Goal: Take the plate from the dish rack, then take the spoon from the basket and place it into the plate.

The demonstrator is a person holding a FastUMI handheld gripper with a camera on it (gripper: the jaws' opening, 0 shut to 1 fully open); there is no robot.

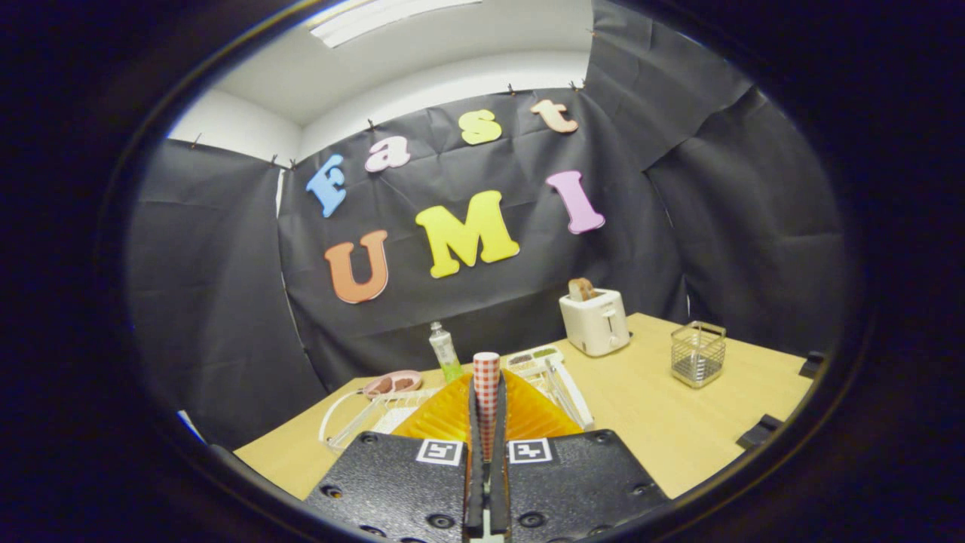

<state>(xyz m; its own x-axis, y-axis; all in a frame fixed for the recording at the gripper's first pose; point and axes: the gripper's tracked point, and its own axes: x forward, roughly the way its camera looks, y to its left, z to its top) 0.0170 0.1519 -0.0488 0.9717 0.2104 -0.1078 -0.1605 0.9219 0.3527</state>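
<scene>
The gripper (487, 411) pinches an orange plate (445, 415) edge-on between nearly closed fingers, above the rack (562, 381); the wire basket (698, 353) stands well apart on the table (663, 430), beside a toaster (595, 323).

body: two black textured plates either side of the gripper (486, 452); rough, speckled finish
screws: dark round heads along each plate's edges and corners
markers: one square black-and-white tag on each plate, near the inner top corner
fingers (474, 467): two long thin strips, ridged on the inner faces, standing nearly together
</scene>
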